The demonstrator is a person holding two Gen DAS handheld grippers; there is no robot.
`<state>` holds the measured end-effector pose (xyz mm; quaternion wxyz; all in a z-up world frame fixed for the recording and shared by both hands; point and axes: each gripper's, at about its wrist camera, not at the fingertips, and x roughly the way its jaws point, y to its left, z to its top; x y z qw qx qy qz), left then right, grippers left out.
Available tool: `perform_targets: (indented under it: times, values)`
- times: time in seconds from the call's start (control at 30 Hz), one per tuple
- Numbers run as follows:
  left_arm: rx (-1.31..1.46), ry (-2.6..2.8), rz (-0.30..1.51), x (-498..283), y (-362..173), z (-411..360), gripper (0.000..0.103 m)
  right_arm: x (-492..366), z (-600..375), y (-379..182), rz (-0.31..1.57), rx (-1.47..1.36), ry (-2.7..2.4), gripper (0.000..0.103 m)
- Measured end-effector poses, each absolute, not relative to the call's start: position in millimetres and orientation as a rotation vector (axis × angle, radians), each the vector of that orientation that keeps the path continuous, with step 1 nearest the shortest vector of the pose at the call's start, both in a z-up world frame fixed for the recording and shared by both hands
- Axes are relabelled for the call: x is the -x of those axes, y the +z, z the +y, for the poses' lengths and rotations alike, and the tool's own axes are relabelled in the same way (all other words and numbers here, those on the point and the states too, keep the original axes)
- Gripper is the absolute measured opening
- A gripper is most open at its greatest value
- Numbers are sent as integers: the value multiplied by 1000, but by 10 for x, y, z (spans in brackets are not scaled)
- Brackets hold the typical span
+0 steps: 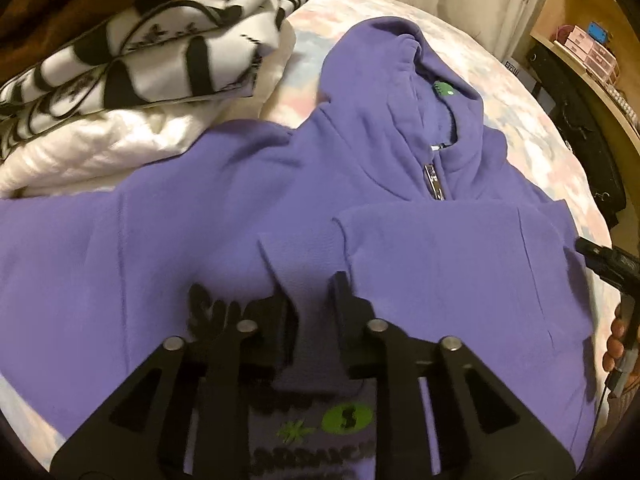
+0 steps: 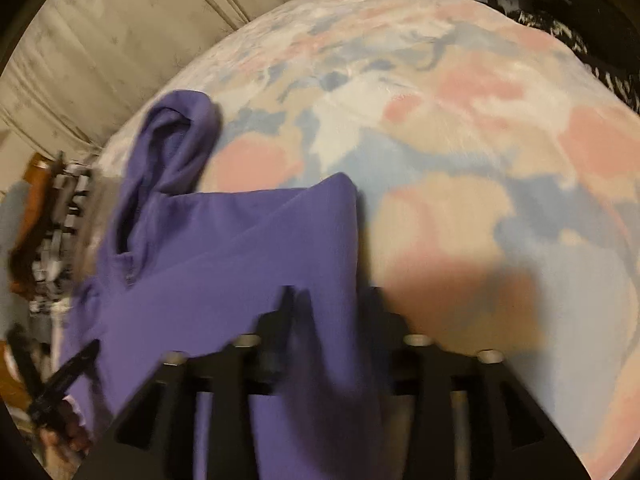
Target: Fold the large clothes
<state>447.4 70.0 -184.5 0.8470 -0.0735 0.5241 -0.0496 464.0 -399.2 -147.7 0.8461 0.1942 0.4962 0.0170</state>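
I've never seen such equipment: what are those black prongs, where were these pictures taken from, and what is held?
No robot here: a person holds a two-fingered black tool in each hand, each carrying a camera that looks along its fingers. One picture comes from the left tool, the other from the right tool. A purple hoodie lies on a pastel bedcover, beside black-and-white bedding. The left tool pinches a fold of the hoodie. The hoodie's edge sits between the right tool's fingers; blur hides whether they grip.
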Motion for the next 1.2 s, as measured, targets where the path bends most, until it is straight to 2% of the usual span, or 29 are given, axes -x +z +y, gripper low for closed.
perform_targets:
  times: [0.03, 0.07, 0.27, 0.3, 0.33, 0.37, 0.43, 0.6, 0.67, 0.73, 0.77, 1.2]
  values:
    - [158, -109, 1101, -4424, -1817, 725, 20, -4506, -4000, -1421, 1042, -392, 43, 65]
    - [156, -110, 1096, -4369, -1805, 756, 20, -4393, -4012, -1383, 1040, -380, 55, 66]
    - [154, -112, 1104, -4089, -1830, 817, 20, -3799, -3982, -1464, 1104, -321, 98, 68]
    - [154, -96, 1112, -4075, -1864, 812, 20, -3718, -3986, -1496, 1114, -308, 92, 65]
    - [160, -82, 1121, -4058, -1894, 814, 19, -3679, -3961, -1559, 1125, -294, 88, 42]
    - [170, -64, 1116, -4045, -1892, 811, 16, -3637, -3958, -1579, 1126, -310, 98, 29]
    - [167, -50, 1090, -4001, -1864, 794, 15, -3516, -3979, -1520, 1084, -303, 60, 25]
    - [85, -29, 1091, -3877, -1873, 748, 15, -3430, -3906, -1527, 1109, -237, 11, 26]
    - [80, -39, 1097, -3806, -1782, 735, 15, -3382, -3873, -1401, 1102, -232, -4, 30]
    - [64, -48, 1093, -3723, -1690, 712, 15, -3268, -3823, -1240, 1069, -226, 3, 40]
    - [55, -48, 1091, -3667, -1641, 702, 15, -3204, -3780, -1166, 1059, -215, 3, 41]
    - [38, -108, 1064, -2783, -1127, 584, 17, -2416, -3272, -742, 1026, -173, 26, 41]
